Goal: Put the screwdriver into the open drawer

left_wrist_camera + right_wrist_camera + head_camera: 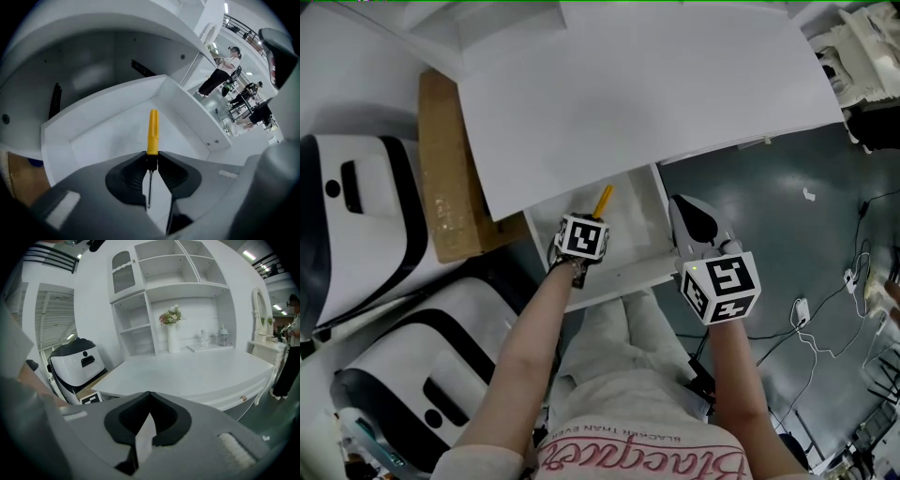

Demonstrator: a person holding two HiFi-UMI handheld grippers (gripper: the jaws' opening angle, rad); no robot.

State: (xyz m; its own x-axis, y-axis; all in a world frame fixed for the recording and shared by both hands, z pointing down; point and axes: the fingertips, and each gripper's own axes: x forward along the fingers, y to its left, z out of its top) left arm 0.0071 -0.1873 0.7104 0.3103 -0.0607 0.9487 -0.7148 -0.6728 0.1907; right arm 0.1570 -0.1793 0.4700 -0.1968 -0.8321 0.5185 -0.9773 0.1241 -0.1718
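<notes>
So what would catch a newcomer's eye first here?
The yellow-handled screwdriver stands out, clamped in the left gripper over the open white drawer under the big white desk. Beside it the right gripper is shut on nothing, its black-and-white marker cube showing in the head view.

Drawer (108,140) open from above, tabletop (656,84) seemingly overhanging its rear

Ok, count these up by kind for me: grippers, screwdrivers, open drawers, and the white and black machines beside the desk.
2 grippers: left gripper, right gripper
1 screwdriver
1 open drawer
2 white and black machines: upper machine, lower machine
Total: 6
</notes>
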